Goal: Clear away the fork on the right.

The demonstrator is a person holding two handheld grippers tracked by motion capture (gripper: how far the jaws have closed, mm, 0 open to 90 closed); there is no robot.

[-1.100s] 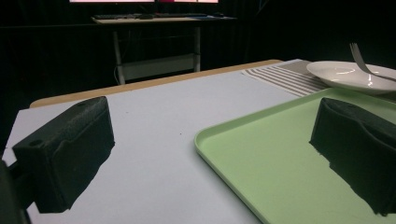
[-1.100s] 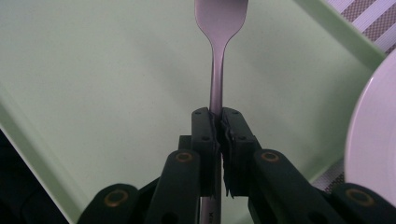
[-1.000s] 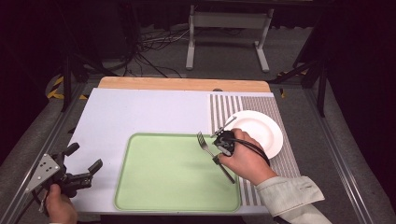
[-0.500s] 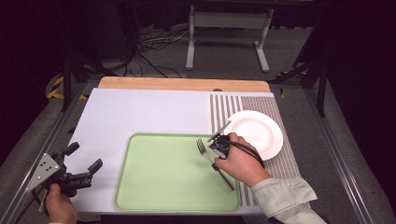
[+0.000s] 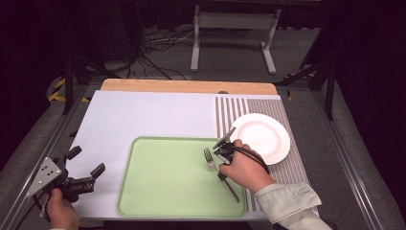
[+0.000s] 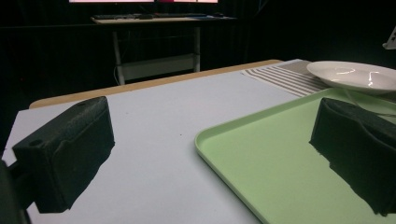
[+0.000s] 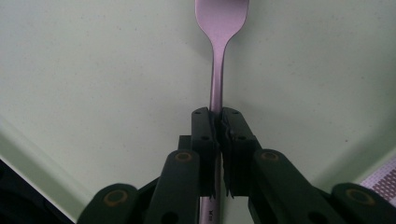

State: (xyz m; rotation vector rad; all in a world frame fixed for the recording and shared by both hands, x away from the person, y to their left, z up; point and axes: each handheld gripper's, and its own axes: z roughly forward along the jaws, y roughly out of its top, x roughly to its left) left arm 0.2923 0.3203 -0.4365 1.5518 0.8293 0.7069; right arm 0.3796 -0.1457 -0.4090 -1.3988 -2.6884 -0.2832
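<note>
The right hand-held gripper [image 7: 218,122] clamps the fork [image 7: 219,56] by its handle, tines ahead of its jaws, just above the green tray [image 5: 167,187] below. Keep the fork level, lower it flat, then release gently.

At the lower left of the high view, the left gripper [image 5: 86,168] is black with a grey three-cornered plate drilled with small holes. Its blocky jaws look matt and grainy. At lower right, the right gripper [image 5: 225,149] is black, trailing a dark cable; its linkage shows brass-coloured pivot pins. A pale grey-green sleeve [image 5: 292,203] covers that forearm.
</note>
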